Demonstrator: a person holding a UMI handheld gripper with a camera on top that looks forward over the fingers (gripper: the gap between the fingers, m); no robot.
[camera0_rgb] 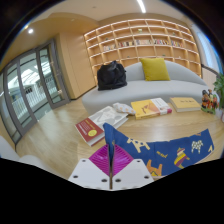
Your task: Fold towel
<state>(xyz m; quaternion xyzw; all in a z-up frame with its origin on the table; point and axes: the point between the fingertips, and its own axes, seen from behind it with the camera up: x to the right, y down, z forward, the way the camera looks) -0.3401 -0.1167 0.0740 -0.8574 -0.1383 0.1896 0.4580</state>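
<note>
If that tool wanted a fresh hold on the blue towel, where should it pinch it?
Probably the raised upper-left corner of the blue towel, coming in from the near side. That corner is lifted above the wooden table, so the jaws of the gripper could close across its thin edge.

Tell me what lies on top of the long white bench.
On the long white bench lie a black bag, a yellow cushion and open picture books. The bag hides the seat behind it.
</note>
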